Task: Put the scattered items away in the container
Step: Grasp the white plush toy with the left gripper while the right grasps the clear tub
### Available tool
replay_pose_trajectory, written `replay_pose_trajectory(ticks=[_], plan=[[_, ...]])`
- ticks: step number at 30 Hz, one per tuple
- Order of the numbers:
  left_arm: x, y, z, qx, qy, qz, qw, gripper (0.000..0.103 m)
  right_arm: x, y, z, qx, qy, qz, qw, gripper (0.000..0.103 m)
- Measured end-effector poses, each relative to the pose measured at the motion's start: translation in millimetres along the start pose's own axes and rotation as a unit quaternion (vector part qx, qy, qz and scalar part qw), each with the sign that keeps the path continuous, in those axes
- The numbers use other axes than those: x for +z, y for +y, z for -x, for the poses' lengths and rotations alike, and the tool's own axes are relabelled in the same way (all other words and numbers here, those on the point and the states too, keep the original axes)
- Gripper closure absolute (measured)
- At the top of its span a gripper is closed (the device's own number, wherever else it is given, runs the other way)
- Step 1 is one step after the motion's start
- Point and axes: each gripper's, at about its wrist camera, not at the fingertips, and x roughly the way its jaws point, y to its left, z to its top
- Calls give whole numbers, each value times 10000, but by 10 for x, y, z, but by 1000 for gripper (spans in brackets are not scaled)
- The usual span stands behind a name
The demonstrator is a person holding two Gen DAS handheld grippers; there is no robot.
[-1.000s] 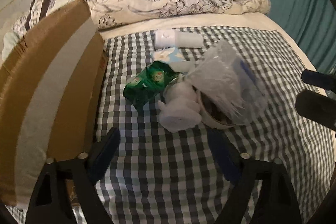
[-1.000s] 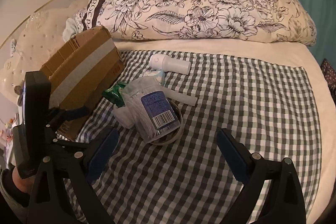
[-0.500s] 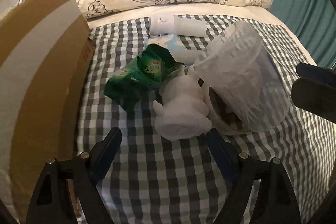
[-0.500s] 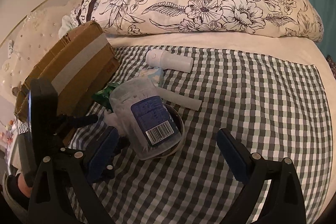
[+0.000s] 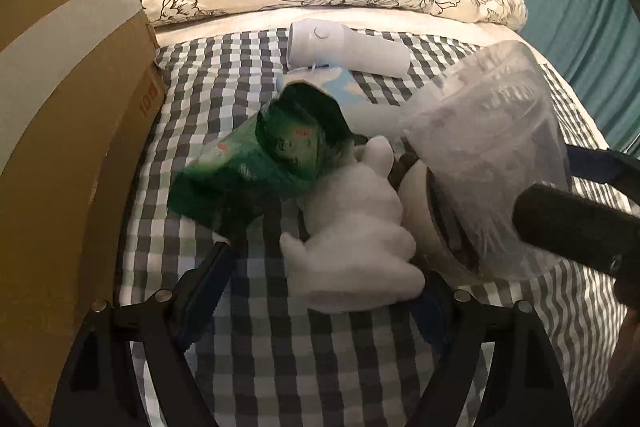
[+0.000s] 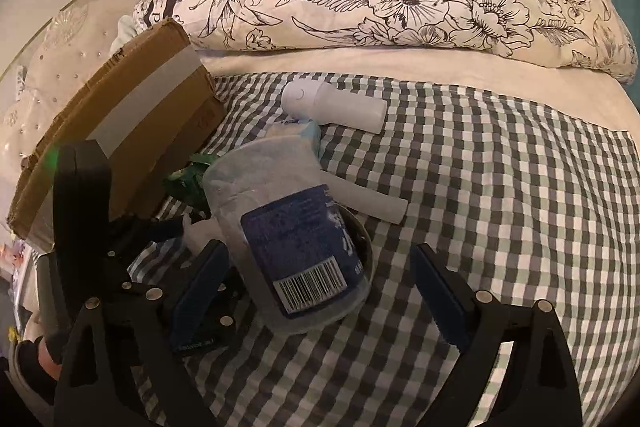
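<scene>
Checked bedspread (image 6: 500,187) holds a clear tub (image 6: 296,251) of swabs between the spread right hand-held gripper (image 6: 320,291).

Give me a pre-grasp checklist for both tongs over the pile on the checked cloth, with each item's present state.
1. Left tongs open: ok, jaws spread wide.
2. White plush toy lined up between the left jaws: ok, its near end lies between the tips.
3. Left tip free of the green packet: cannot tell, the packet's corner hangs right over it.
4. Right tongs open: ok, jaws spread wide.
5. Clear plastic tub centred for the right tongs: not ok, it sits toward the left jaw.
6. Cardboard box reachable: ok, it stands left of the pile; whether its opening is free cannot be told.
</scene>
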Motion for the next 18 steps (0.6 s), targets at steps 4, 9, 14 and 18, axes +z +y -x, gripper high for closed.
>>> replay_pose_trajectory(ticks=[4,9,14,18], plan=[[33,-9,-42,23,-76,12,10000,19,28,23,-74,-12,29,60,10000,11],[33,-36,-44,-94,-174,9,9998,34,68,27,-120,-16,-7,46,10000,11],[24,-64,-15,-214,-214,18,9995,51,88,35,-164,-40,14,18,10000,11],[22,-39,-2,-319,-193,127,9992,52,86,21,-173,-32,15,-23,10000,27]])
